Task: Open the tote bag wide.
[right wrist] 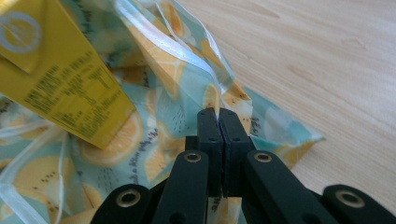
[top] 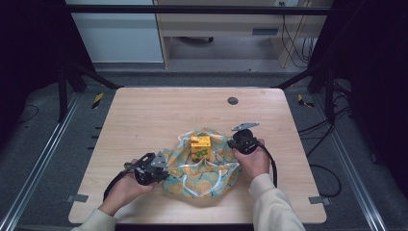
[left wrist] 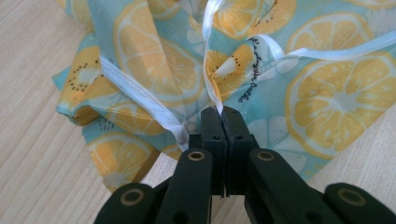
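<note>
Cloth (top: 202,171) with a lemon print lies mid-counter (top: 144,115) between my hands, a yellow carton (top: 200,147) on it. My left gripper (left wrist: 219,112) is clamped on the cloth's white-piped edge. My right gripper (right wrist: 218,113) pinches the opposite edge, the carton up-left of it.

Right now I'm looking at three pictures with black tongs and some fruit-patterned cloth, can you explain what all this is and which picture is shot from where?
A person at a light wooden table holds a black two-jaw hand tool in each hand. One picture looks down from above; the other two come from cameras riding on each tool. On the table lies a turquoise cloth bag printed with orange slices, with a small yellow carton standing on it. The left claw is shut on the bag's fabric beside a white ribbon trim. The right claw is shut on the bag's opposite edge, near the carton.
</note>
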`<state>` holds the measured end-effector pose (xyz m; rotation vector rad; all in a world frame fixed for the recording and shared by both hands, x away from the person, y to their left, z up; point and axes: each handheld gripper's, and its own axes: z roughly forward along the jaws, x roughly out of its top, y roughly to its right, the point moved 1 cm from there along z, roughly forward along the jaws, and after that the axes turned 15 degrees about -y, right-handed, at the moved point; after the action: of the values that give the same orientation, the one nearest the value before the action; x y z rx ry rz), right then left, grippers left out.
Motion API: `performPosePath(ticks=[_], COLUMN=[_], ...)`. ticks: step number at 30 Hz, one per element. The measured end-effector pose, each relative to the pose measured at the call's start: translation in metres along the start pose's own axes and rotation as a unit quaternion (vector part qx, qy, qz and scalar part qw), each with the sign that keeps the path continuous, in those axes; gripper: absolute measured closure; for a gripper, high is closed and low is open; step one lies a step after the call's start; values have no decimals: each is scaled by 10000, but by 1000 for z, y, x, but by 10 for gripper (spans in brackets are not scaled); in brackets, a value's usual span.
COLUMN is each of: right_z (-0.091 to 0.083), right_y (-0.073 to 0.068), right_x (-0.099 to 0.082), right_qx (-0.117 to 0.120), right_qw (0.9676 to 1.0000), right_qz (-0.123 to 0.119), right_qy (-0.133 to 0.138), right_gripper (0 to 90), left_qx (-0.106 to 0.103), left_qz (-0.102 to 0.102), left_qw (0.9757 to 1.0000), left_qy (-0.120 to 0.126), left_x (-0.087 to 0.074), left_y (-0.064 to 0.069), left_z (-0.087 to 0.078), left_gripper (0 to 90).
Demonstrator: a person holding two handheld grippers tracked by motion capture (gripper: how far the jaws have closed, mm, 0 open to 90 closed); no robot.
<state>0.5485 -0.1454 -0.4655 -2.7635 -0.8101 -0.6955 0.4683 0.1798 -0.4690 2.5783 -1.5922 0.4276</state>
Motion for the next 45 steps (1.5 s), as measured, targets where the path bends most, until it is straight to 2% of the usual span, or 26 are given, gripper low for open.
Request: performPosePath(ticks=[2, 7, 11, 14, 16, 20, 23, 29, 32, 33, 39, 40, 45], right_z=[1, 4, 5, 2, 0, -7, -17, -39, -51, -55, -75, -79, -89], right_y=[1, 3, 2, 0, 0, -4, -7, -14, -18, -20, -33, -36, -44], right_x=[-1, -3, -4, -4, -4, -4, -4, -3, -4, -4, -14, -16, -27], right_qx=[20, -67, -10, -14, -38, -108, -126, -134, -157, -156, -225, -224, -248], right_qw=[10000, 9999, 9999, 9999, 9999, 9999, 9998, 9988, 9980, 9978, 9956, 9952, 9930], right_qz=[59, -23, -24, -15, -9, -19, -66, -52, -111, -121, -290, -280, -300], right_qy=[-38, -142, -153, -107, -94, -68, 99, 463, 599, 641, 859, 911, 1113], right_gripper=[892, 890, 855, 773, 687, 581, 542, 432, 388, 379, 355, 355, 354], left_qx=[-8, -2, -22, -25, -14, 9, 93, 231, 296, 321, 492, 517, 582], left_qz=[10, 51, 90, 84, 85, 45, 25, -121, -188, -155, -264, -295, -425], left_qw=[10000, 9999, 9998, 9999, 9999, 10000, 9999, 9996, 9992, 9992, 9974, 9969, 9959], left_qy=[-18, -97, -151, -138, -144, -87, -37, 59, 171, 159, 453, 519, 543], left_x=[0, 1, 1, 0, 0, 0, 0, 1, 2, 2, 7, 7, 8], left_y=[1, 4, 7, 9, 9, 10, 12, 13, 13, 12, 12, 11, 4], left_z=[2, 4, 5, 6, 6, 5, 2, -5, -11, -15, -32, -33, -35], left_gripper=[893, 893, 893, 887, 876, 828, 761, 548, 473, 456, 379, 373, 360])
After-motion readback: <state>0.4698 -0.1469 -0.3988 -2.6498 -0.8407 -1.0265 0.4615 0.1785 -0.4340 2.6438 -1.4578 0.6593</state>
